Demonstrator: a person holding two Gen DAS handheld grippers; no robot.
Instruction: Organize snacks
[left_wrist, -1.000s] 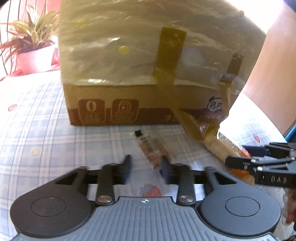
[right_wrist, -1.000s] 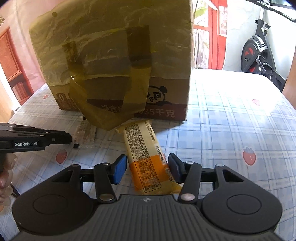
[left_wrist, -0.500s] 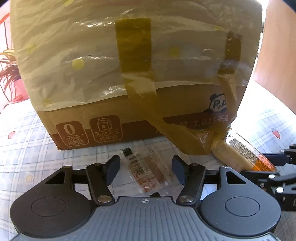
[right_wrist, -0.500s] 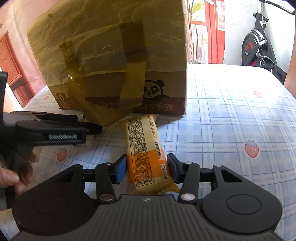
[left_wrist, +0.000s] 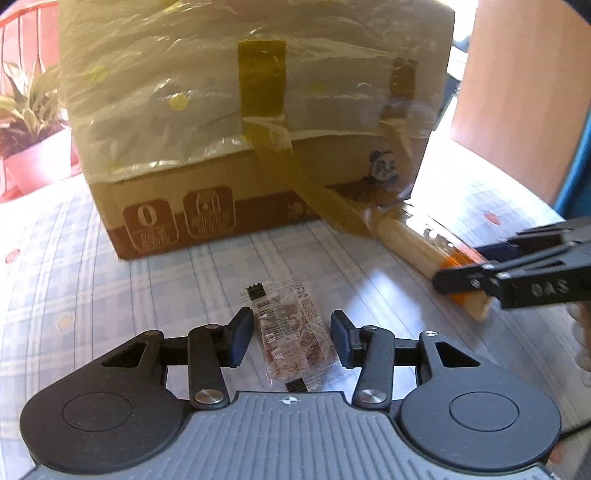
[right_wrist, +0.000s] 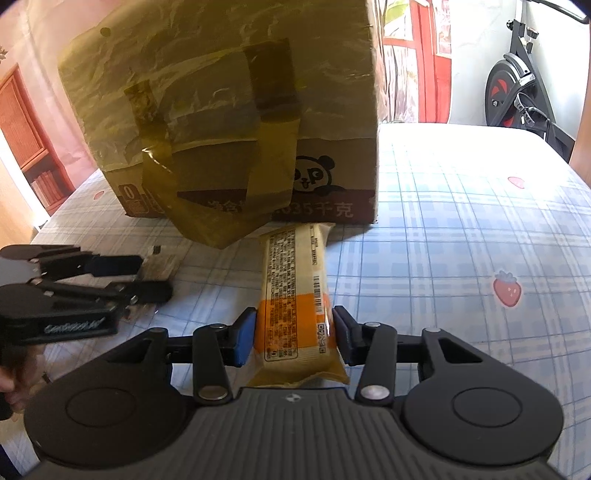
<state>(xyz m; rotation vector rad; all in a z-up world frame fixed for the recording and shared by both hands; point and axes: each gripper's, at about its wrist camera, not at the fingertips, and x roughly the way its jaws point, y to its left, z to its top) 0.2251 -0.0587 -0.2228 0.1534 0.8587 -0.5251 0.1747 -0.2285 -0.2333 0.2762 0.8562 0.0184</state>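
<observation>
In the left wrist view, the left hand-held gripper (left_wrist: 291, 339) points down at a slant over the checked tabletop (left_wrist: 110, 295). A small clear snack packet (left_wrist: 291, 332) lies flat between its fingers; the jaws have just been closing around it, yet a slim gap shows on each side, so the pads do not press on it. Behind stands a cardboard box (left_wrist: 207, 206) draped in plastic wrap and brown tape. At the right edge the right hand-held gripper (left_wrist: 476, 266) reaches in from the side over a long yellow-and-orange snack bar (left_wrist: 417, 251).

In the right wrist view, the right hand-held gripper (right_wrist: 293, 341) also slants down, its jaws having just narrowed, with both pads now against the orange end of the snack bar (right_wrist: 295, 295). The bar lies on the tabletop (right_wrist: 443, 258), its far end just in front of the cardboard box (right_wrist: 332, 177). At left the left hand-held gripper (right_wrist: 147, 277) comes in level, held by a person's hand (right_wrist: 14, 369), with the snack packet (right_wrist: 162, 262) blurred at its tips.
</observation>
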